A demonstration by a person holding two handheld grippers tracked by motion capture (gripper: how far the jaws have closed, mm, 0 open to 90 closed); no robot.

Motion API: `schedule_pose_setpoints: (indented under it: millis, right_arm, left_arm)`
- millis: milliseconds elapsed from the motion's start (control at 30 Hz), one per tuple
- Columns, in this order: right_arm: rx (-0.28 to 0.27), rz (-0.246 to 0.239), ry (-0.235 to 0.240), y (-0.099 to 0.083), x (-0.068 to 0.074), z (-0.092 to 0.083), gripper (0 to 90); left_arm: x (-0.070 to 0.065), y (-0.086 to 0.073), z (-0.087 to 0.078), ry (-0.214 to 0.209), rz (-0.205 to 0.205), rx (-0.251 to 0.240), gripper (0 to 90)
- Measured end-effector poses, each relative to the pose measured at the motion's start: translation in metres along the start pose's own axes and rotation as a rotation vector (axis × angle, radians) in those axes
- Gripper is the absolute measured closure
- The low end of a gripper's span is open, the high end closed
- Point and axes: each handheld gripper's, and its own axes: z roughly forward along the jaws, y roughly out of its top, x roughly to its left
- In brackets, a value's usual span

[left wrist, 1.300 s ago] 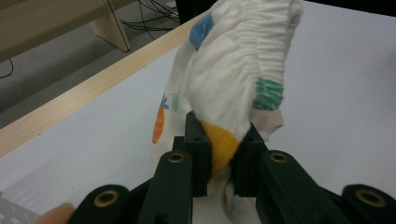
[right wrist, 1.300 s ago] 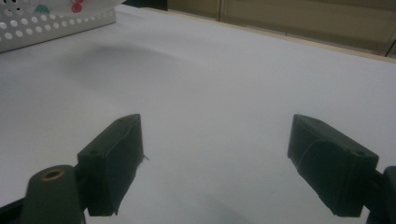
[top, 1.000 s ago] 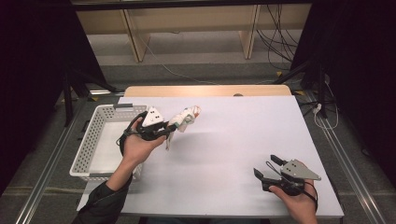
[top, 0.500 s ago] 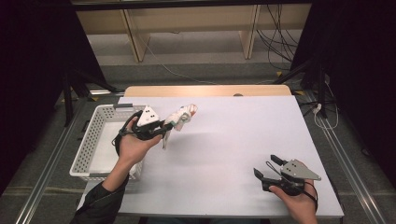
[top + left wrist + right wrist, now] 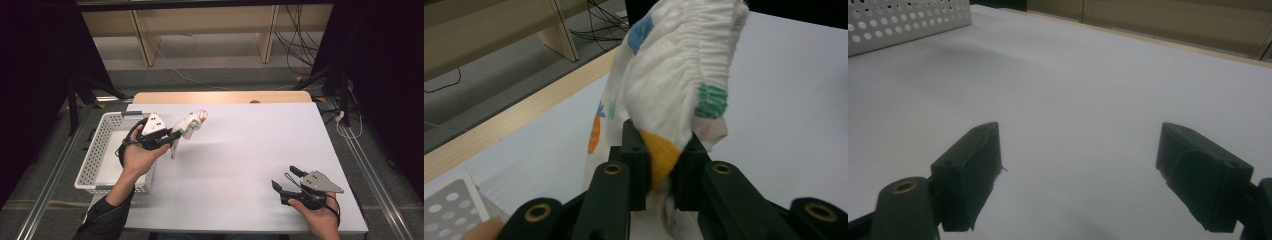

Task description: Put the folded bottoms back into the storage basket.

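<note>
White printed cloth is pinched in the left gripper's jaws; loose grip could drop it short of the perforated white basket at nine o'clock; the right gripper gapes empty.

The high view looks forward and down over the whole table. 2 gripper views ride low along their own jaws, close to the tabletop (both also catch the perforated white basket seen from above).
</note>
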Motion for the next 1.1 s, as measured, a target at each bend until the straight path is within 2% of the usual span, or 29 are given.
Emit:
schedule_pose_setpoints:
  millis: [1100]
  right_arm:
    - [0.002,0.000,-0.001,0.000,0.000,0.000,18.9]
  left_arm:
    - [0.010,-0.004,-0.014,0.026,-0.019,-0.011,79.0]
